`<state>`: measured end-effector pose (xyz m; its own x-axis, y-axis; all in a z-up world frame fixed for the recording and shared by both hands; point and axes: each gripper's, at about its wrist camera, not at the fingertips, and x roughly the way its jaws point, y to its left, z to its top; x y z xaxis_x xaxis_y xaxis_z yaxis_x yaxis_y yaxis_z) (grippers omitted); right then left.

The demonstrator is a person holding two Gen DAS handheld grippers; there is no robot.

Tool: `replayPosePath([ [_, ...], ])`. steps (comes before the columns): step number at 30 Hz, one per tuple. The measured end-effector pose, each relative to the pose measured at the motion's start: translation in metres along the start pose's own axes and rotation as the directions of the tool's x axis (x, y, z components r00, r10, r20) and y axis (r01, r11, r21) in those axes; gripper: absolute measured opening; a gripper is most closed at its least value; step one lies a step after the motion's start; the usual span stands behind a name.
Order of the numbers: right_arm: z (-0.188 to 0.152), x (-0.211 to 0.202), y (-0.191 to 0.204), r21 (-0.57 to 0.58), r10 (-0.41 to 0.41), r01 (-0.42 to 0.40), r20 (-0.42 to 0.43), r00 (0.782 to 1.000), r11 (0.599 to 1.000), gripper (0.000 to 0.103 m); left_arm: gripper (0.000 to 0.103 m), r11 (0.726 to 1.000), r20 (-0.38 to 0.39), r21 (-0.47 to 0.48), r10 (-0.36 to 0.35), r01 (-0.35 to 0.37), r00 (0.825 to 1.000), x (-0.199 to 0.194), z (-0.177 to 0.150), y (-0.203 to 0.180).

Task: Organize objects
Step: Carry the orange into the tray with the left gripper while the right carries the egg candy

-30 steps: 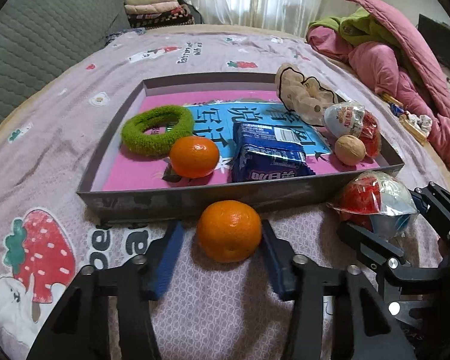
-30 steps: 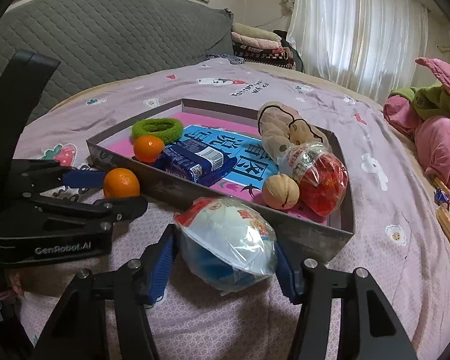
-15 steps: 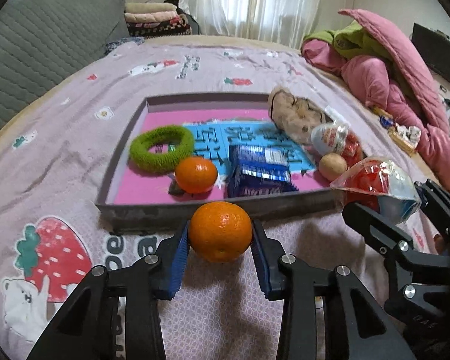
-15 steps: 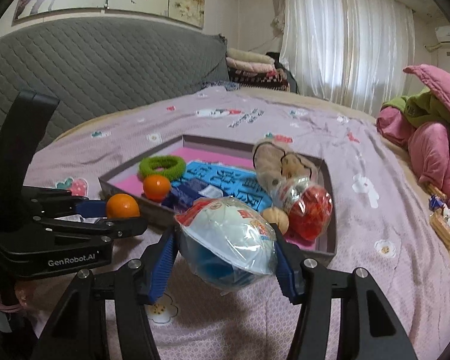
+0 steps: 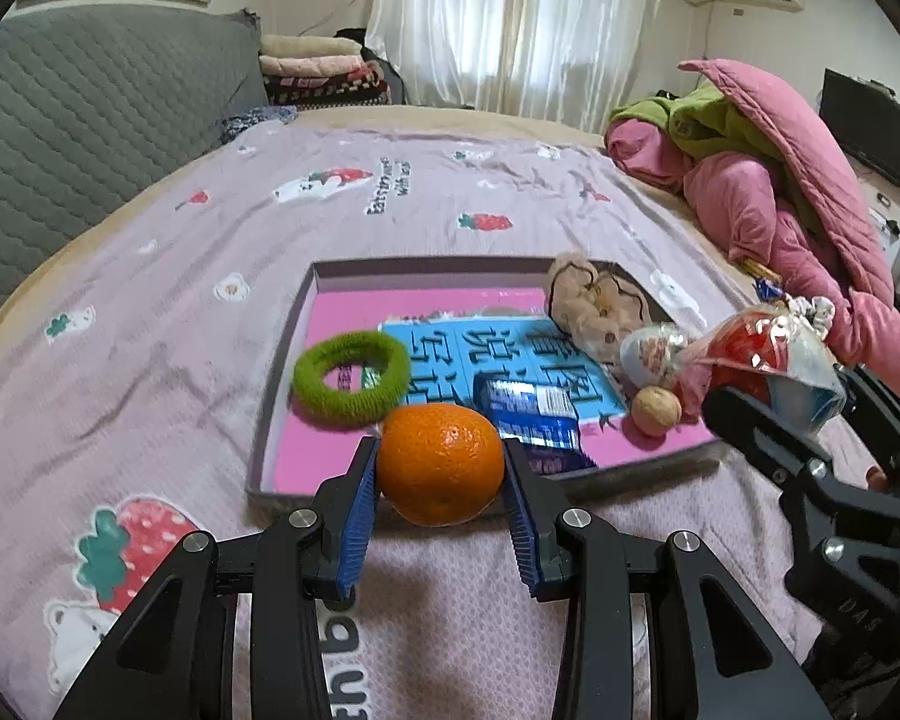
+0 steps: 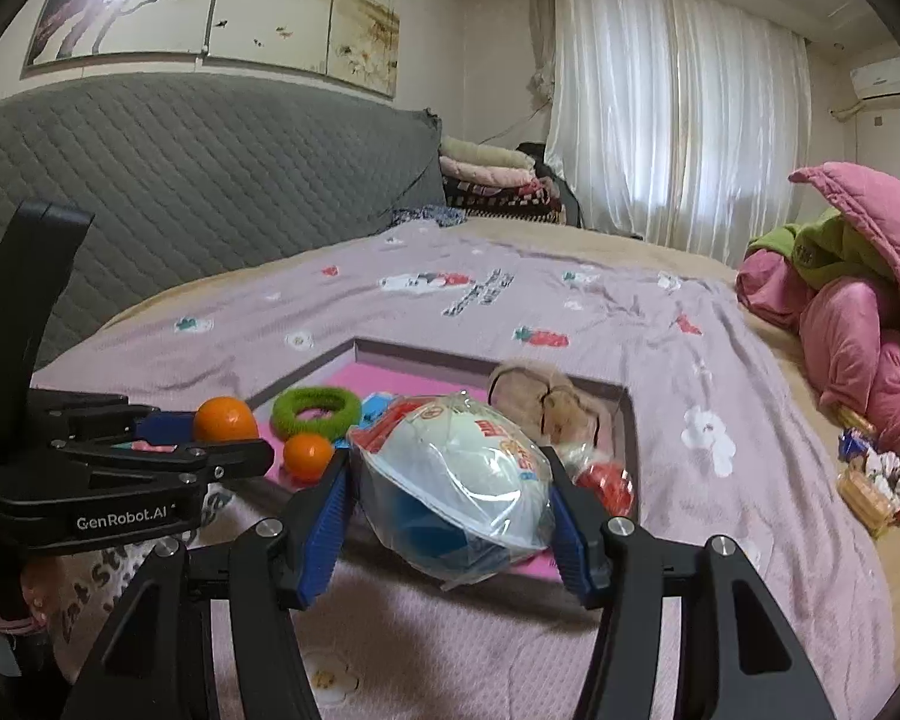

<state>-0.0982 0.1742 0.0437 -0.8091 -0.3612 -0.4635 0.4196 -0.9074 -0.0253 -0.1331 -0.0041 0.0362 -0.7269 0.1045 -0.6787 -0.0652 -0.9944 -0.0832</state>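
Both hand-held grippers risen, dimpled round orange (image 5: 441, 463) clamped, crinkly wrapped egg (image 6: 456, 486)

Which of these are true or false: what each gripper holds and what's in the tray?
1. The left gripper grips an orange. True.
2. The right gripper is empty. False: it clamps a wrapped toy egg.
3. A green hair tie lies in the tray. True.
4. The tray holds no fruit. False: a second orange sits inside.
5. A walnut is in the tray. True.
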Motion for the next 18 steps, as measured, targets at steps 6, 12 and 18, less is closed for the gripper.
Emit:
replayPosePath([
  [6, 0.022, 0.003, -0.003, -0.011, -0.016, 0.016, 0.045, 0.999, 1.000, 0.059, 0.040, 1.000, 0.029, -0.004, 0.018, -0.018, 0.999, 0.000, 0.021, 0.012],
  [12, 0.038, 0.012, -0.009, -0.008, -0.036, 0.036, 0.065, 0.997, 0.999, 0.059, 0.040, 0.999, 0.047, -0.006, 0.043, -0.043, 0.998, 0.008, 0.042, 0.027],
  [18, 0.043, 0.026, -0.013, -0.009, -0.040, 0.041, 0.062, 0.997, 0.999, 0.059, 0.040, 0.998, 0.061, -0.017, 0.060, -0.059, 0.996, 0.020, 0.063, 0.042],
])
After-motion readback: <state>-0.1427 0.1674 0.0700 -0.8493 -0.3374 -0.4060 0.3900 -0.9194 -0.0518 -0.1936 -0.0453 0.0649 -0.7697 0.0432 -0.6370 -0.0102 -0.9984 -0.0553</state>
